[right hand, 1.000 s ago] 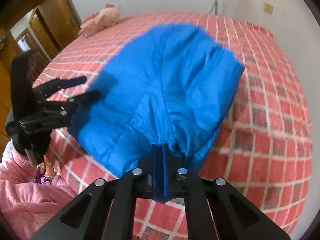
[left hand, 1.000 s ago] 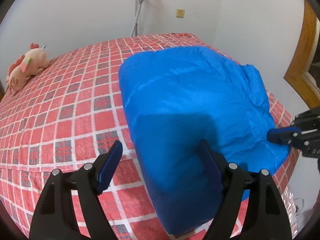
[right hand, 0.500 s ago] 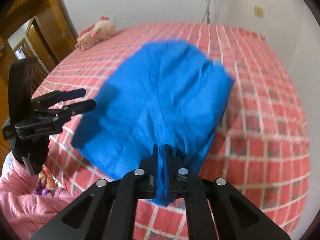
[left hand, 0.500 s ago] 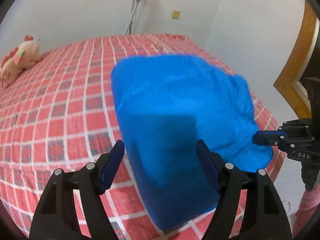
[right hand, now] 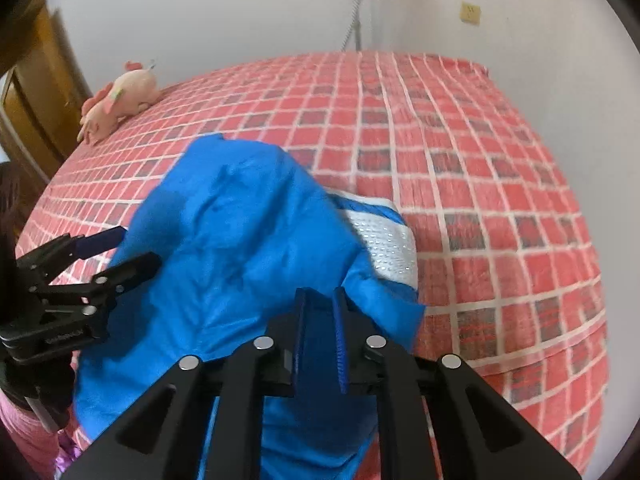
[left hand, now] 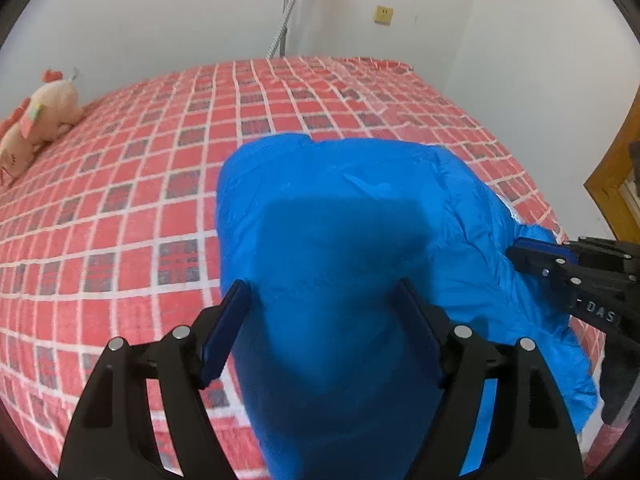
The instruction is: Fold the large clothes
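Observation:
A puffy blue jacket (left hand: 340,208) lies bunched at the near corner of the red checked bed (left hand: 120,200). My left gripper (left hand: 322,286) straddles a thick fold of it. Its jaws stand wide and are opening, with the fabric filling the gap. In the right wrist view the jacket (right hand: 240,232) shows a white mesh band (right hand: 388,240). My right gripper (right hand: 320,294) sits at its near edge. Those jaws are opening to a narrow gap, with fabric at the tips and draping below. Each view also shows the other tool: the right gripper (left hand: 516,254) and the left gripper (right hand: 132,250).
A pink plush toy (left hand: 44,108) lies at the bed's far left corner. White walls close the far side and right side, with a grey pole (left hand: 288,12) against the far one. A wooden door frame (left hand: 612,184) stands at the right. A person's pink sleeve (right hand: 24,432) shows bottom left.
Both grippers have drawn back toward the bed's near edge, and the jacket has slid with them. The right jaws, tightly shut before, now show a gap. The white band has come into view.

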Demonstrator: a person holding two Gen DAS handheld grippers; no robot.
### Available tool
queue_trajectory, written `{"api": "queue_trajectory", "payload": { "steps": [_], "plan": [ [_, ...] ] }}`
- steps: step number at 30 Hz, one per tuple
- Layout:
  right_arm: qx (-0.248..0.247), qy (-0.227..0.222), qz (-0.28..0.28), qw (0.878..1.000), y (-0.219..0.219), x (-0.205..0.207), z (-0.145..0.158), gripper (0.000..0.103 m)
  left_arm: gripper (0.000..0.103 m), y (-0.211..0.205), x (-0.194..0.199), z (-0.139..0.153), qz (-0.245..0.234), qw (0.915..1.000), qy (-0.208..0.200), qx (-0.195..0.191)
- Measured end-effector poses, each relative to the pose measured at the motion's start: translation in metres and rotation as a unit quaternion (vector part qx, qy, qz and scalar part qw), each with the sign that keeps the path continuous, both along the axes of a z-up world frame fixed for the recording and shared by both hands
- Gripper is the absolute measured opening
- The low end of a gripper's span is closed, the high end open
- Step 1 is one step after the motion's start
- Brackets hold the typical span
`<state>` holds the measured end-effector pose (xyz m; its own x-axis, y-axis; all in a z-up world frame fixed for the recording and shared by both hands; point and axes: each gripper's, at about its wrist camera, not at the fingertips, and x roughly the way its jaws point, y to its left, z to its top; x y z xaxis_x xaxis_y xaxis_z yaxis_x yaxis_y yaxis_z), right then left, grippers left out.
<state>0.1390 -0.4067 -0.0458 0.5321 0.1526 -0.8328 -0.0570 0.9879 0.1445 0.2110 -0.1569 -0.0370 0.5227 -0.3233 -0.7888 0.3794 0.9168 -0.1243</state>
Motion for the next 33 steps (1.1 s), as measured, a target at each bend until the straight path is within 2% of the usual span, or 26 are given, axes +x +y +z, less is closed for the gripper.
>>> {"api": "queue_trajectory", "payload": {
  "steps": [3, 6, 8, 10, 13, 15, 17, 20, 22, 24, 29, 30, 31, 32, 33],
  "plan": [
    [0.059, 0.025, -0.002, 0.998, -0.016, 0.009, -0.022, 0.011, 0.076, -0.002, 0.008, -0.009, -0.002, 0.9999, 0.016, 0.003],
    [0.096, 0.028, -0.011, 0.995, -0.027, 0.006, -0.018, 0.008, 0.076, 0.001, 0.004, -0.005, 0.001, 0.9999, 0.015, 0.003],
    [0.094, 0.010, -0.013, 0.995, -0.027, -0.008, -0.003, 0.012, 0.073, 0.009, -0.005, 0.002, 0.006, 0.9999, 0.012, -0.007],
    [0.085, -0.013, -0.001, 0.996, -0.021, -0.025, 0.012, 0.017, 0.073, 0.016, -0.021, 0.012, 0.007, 0.9999, -0.010, -0.011],
    [0.070, -0.039, 0.037, 0.996, -0.004, -0.060, 0.035, 0.017, 0.073, 0.025, -0.052, 0.022, 0.000, 0.9994, -0.033, -0.010],
    [0.058, -0.042, 0.059, 0.996, 0.010, -0.077, 0.040, 0.018, 0.073, 0.028, -0.068, 0.021, -0.009, 0.9994, -0.033, -0.008],
    [0.040, -0.036, 0.077, 0.996, 0.021, -0.088, 0.037, 0.019, 0.073, 0.030, -0.080, 0.014, -0.019, 0.9995, -0.025, -0.005],
    [-0.009, -0.024, 0.069, 0.997, 0.028, -0.093, 0.021, 0.021, 0.075, 0.030, -0.087, -0.002, -0.029, 0.9995, -0.014, -0.003],
    [0.006, -0.005, 0.065, 0.998, 0.024, -0.086, -0.002, 0.022, 0.076, 0.030, -0.085, -0.014, -0.036, 0.9993, -0.010, -0.003],
    [0.024, -0.006, 0.061, 0.998, 0.019, -0.085, -0.018, 0.022, 0.076, 0.031, -0.079, -0.024, -0.037, 0.9991, 0.009, -0.017],
    [0.037, -0.003, 0.050, 0.998, 0.015, -0.087, -0.009, 0.023, 0.077, 0.035, -0.073, -0.025, -0.038, 0.9985, 0.028, -0.028],
    [0.044, 0.001, 0.050, 0.998, 0.014, -0.086, -0.005, 0.025, 0.077, 0.036, -0.073, -0.022, -0.041, 0.9983, 0.031, -0.029],
    [0.053, 0.003, 0.049, 0.997, 0.010, -0.086, 0.001, 0.031, 0.077, 0.039, -0.073, -0.017, -0.042, 0.9982, 0.032, -0.030],
    [0.063, 0.003, 0.050, 0.997, 0.008, -0.087, 0.006, 0.044, 0.076, 0.042, -0.073, -0.012, -0.040, 0.9983, 0.030, -0.031],
    [0.072, 0.001, 0.053, 0.996, 0.003, -0.087, 0.013, 0.049, 0.079, 0.048, -0.071, -0.006, -0.038, 0.9983, 0.029, -0.034]
  ]
}}
